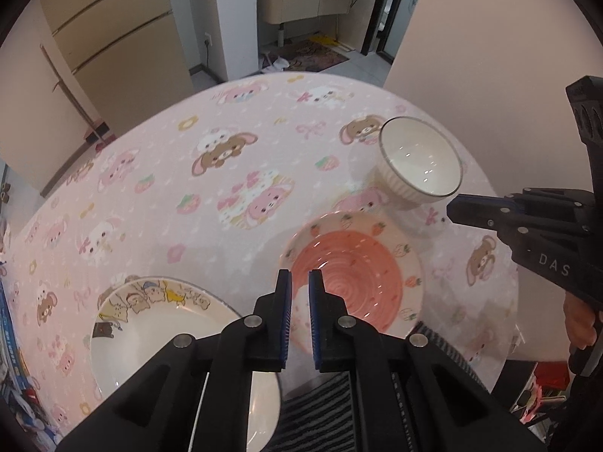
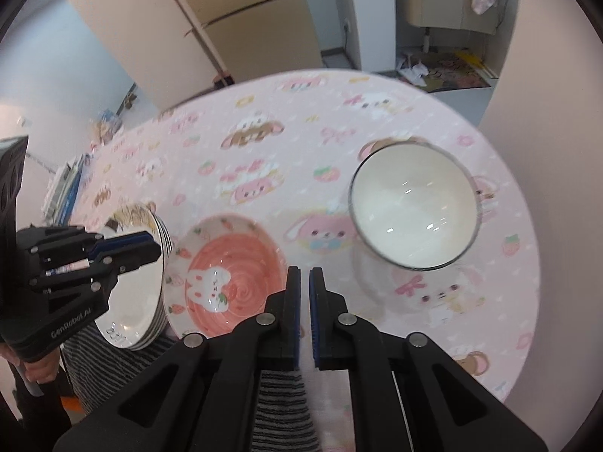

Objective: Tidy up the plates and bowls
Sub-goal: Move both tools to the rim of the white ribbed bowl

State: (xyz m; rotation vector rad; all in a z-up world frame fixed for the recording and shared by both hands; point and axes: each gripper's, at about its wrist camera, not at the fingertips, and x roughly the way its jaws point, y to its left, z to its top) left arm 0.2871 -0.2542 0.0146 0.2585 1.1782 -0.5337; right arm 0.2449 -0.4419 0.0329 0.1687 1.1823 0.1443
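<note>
A pink plate [image 1: 350, 275] with a strawberry rim and a rabbit picture lies near the front edge of the round table [image 1: 226, 132]. Left of it sits a stack of white cartoon plates [image 1: 162, 324]. A white ribbed bowl [image 1: 422, 162] stands upright at the right. My left gripper [image 1: 299, 282] hangs above the pink plate's near rim, shut, holding nothing. In the right wrist view my right gripper [image 2: 305, 278] is shut and empty, hovering between the pink plate [image 2: 226, 263] and the bowl [image 2: 414, 203]. The plate stack [image 2: 139, 282] is partly hidden by the left gripper [image 2: 154, 248].
The table [image 2: 301, 113] wears a pink cartoon cloth. Striped fabric [image 1: 320, 406] hangs below its near edge. A beige wall [image 1: 490, 37] rises close on the right and a tall fridge [image 1: 113, 37] stands at the back left. Books [image 2: 64, 188] are piled off the left edge.
</note>
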